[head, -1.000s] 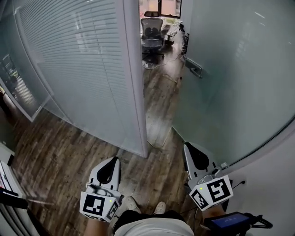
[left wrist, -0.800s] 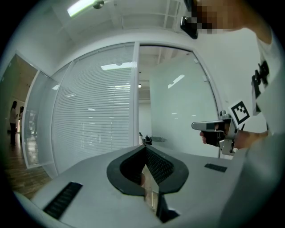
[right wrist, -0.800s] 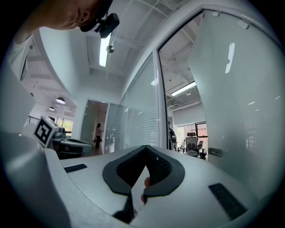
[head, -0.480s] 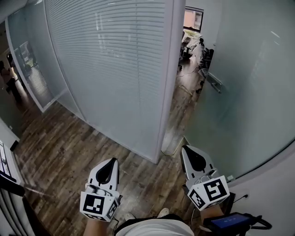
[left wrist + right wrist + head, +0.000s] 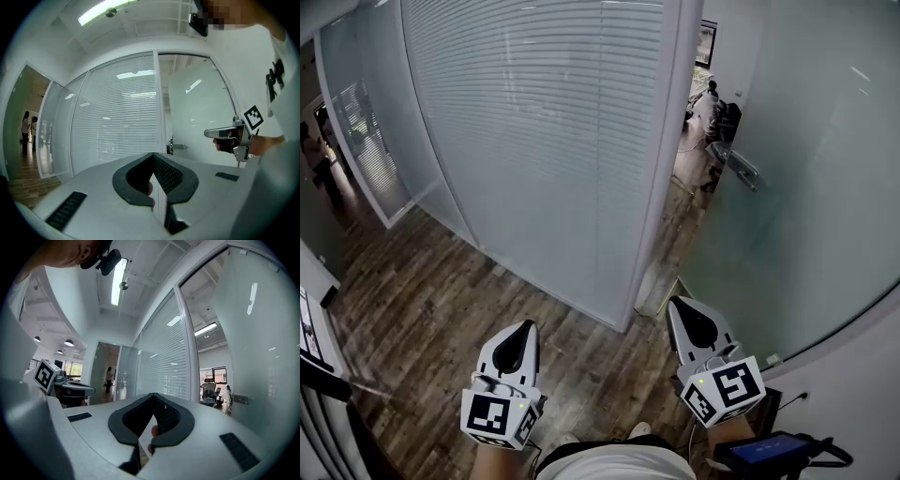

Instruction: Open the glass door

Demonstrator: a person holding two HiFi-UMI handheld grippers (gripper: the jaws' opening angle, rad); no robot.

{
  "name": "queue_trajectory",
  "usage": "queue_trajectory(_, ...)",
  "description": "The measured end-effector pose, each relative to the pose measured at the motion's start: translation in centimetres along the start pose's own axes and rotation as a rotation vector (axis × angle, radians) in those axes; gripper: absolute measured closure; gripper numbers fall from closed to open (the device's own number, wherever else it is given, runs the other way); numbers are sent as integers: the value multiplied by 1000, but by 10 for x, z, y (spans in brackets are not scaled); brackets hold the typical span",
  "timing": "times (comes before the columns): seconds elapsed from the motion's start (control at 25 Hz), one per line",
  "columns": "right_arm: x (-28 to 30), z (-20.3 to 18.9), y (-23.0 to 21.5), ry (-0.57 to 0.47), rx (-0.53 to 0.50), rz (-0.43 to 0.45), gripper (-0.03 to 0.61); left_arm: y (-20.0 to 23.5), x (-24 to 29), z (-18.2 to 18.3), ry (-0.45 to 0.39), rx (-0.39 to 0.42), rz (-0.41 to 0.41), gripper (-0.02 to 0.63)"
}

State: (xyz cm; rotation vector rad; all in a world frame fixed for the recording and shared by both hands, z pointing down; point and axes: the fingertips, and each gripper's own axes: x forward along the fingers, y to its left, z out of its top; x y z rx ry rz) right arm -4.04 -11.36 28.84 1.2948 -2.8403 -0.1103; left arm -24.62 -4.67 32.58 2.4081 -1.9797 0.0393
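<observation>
Gap (image 5: 673, 246) between partition edge (image 5: 664, 169) and ajar glass door (image 5: 811, 178) lies ahead; left claw (image 5: 528, 325) and right claw (image 5: 674, 303) clenched, empty.

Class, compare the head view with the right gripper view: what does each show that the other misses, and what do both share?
Only the head view shows the marker cube on the right hand-held gripper and the person's shoes. Only the right gripper view shows the ceiling light strip and that gripper's jaws closed together with nothing between them. Both show the slatted glass partition, the frosted glass door with its handle, the open gap between them, and the left hand-held gripper.
</observation>
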Motion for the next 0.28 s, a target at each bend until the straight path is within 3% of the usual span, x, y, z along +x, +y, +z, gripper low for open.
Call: queue_trajectory(0.28,-13,19,-25,-2,-3,-7,577,-25,9,21,-5,2,-6,615)
